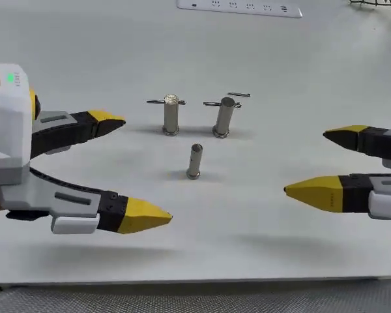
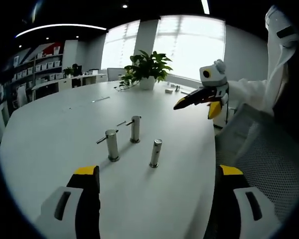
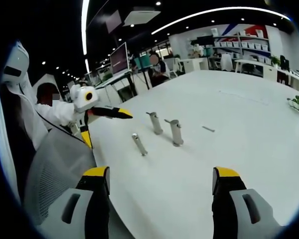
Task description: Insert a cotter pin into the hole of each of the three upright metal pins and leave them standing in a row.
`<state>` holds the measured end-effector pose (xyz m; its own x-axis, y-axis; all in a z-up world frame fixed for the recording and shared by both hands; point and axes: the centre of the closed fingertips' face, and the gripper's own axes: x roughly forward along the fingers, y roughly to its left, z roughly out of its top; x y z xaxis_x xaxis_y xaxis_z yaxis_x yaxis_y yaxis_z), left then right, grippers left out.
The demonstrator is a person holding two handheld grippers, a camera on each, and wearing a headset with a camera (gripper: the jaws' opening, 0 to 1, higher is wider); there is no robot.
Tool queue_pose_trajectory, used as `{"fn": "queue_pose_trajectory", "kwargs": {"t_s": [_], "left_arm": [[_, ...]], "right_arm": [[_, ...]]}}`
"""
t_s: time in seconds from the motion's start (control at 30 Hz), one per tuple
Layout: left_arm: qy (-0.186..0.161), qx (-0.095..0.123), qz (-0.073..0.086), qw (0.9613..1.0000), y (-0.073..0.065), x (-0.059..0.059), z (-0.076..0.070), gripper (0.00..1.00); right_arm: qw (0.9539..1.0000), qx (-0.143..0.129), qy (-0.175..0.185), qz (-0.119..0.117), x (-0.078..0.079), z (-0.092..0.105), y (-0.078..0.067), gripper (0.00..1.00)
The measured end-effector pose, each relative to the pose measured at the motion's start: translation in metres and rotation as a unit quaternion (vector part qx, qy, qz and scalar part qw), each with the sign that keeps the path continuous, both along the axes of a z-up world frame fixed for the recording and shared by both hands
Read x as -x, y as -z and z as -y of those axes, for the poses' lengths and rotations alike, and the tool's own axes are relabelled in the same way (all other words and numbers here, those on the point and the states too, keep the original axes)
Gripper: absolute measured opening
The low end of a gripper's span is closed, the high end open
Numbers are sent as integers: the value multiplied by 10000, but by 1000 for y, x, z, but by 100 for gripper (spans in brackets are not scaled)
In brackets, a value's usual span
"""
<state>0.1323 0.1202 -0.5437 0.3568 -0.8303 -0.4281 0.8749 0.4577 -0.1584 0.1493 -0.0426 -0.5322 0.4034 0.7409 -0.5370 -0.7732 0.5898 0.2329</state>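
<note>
Metal pins (image 1: 194,160) upright, between left gripper (image 1: 143,168) and right gripper (image 1: 306,162), fingers (image 1: 140,216) spread

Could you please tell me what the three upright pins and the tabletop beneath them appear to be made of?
The three upright pins look like bare metal, probably steel: silver-grey with a dull sheen and highlights down their sides. The tabletop looks like white matte laminate or painted board: smooth, even, barely reflective; which one cannot be told.
</note>
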Motion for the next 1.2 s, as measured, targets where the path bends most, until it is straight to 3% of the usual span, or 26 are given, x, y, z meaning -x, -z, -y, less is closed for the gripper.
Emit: {"fn": "queue_pose_trajectory", "kwargs": {"t_s": [0.43, 0.57, 0.67, 0.77, 1.2], "left_arm": [[-105, 19, -15, 9999, -3, 2, -8, 99], [-199, 43, -7, 9998, -4, 1, -12, 99], [-259, 48, -6, 9997, -5, 0, -12, 99], [-283, 55, -29, 9996, -7, 2, -13, 99], [-392, -24, -70, 9992, -5, 10, -16, 99]], "right_arm": [[9992, 309, -187, 139, -20, 9, -6, 80], [9973, 505, -374, 390, -32, 11, -11, 71], [9968, 537, -412, 417, -39, 9, -15, 68], [9938, 717, -566, 626, -51, 8, -18, 61], [9841, 1183, -1110, 723, -92, 0, -16, 54]]}}
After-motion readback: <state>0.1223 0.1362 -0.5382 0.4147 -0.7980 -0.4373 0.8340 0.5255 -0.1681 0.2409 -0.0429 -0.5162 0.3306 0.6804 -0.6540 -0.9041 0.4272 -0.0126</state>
